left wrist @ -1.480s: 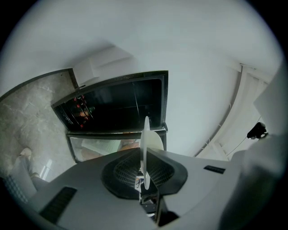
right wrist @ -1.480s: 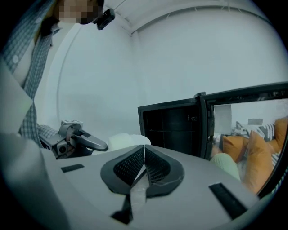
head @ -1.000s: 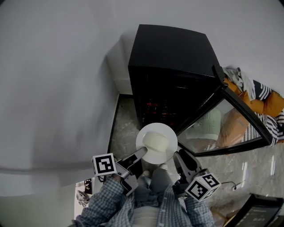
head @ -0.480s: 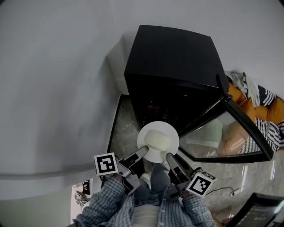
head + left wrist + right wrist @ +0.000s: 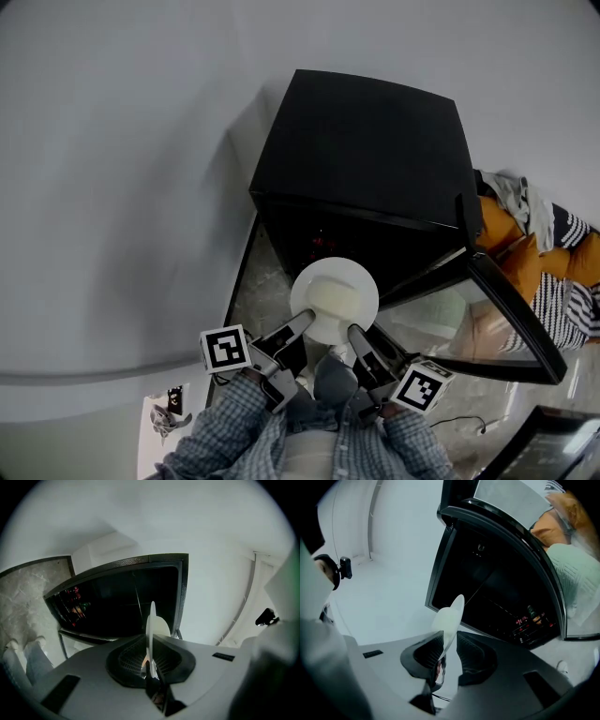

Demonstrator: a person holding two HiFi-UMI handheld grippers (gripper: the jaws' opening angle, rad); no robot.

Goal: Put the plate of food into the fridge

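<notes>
Here the plate (image 5: 337, 268) hangs level in the air just before the open mouth of the fridge (image 5: 366, 150), not yet inside. A pale block of food (image 5: 333, 300) lies on it.

The left claw (image 5: 302, 320) is clamped on the plate's left rim. In the left gripper view the thin white edge stands pinched between the two pads.

The right claw (image 5: 355, 331) has the right rim between its jaws. In the right gripper view the rim lies against one pad with a sliver of gap before the other. So the jaws stand apart round the plate without gripping it, though they have just been closing.

The fridge is black, and its door (image 5: 511, 319) is swung wide to the right, its glass pane showing. The inside is dark. Some small red things (image 5: 75, 597) show there, too dim to name.

Below the plate lies a pale marbled floor (image 5: 253, 281). Checked sleeves (image 5: 225, 422) reach to both claws at the bottom of the head view. Beyond the door lie orange cushions (image 5: 520, 267) and a striped cloth (image 5: 562, 300).
</notes>
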